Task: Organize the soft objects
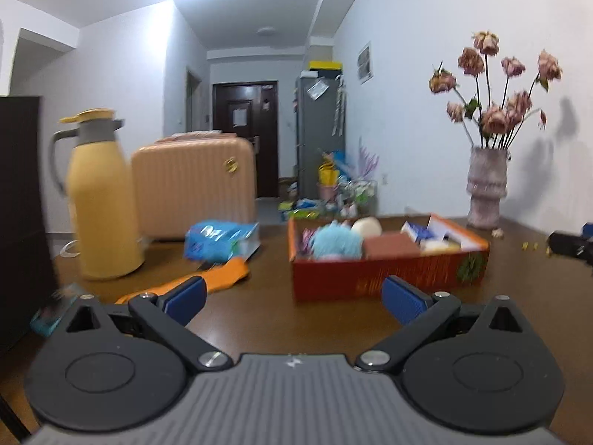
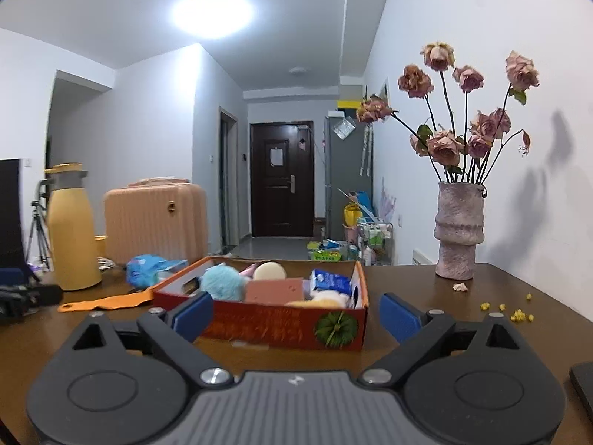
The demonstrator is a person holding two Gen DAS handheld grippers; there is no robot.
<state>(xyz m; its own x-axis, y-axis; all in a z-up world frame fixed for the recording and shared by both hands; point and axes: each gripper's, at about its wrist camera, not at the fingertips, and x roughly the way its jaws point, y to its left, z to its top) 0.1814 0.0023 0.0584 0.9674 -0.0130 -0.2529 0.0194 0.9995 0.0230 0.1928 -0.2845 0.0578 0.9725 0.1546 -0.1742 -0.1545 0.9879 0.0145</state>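
Note:
A red cardboard box [image 1: 370,278] [image 2: 278,322] stands on the brown table, straight ahead in both wrist views. Inside lie a blue fluffy ball [image 1: 335,241] [image 2: 222,283], a cream round sponge [image 1: 367,227] [image 2: 269,270], a brown sponge block [image 1: 391,245] [image 2: 274,291] and a blue-and-white tissue pack [image 1: 417,230] [image 2: 330,282]. Left of the box, a blue plastic packet [image 1: 220,241] [image 2: 148,265] and an orange strip [image 1: 226,276] [image 2: 107,302] lie on the table. My left gripper [image 1: 292,293] is open and empty, short of the box. My right gripper [image 2: 296,311] is open and empty too, its jaws framing the box front.
A yellow thermos jug [image 1: 102,200] [image 2: 72,230] and a peach suitcase [image 1: 194,185] stand at the left. A vase of dried roses [image 1: 485,189] [image 2: 459,230] stands by the right wall, with yellow crumbs [image 2: 519,313] near it. A dark flat object [image 2: 582,389] lies at the table's near right.

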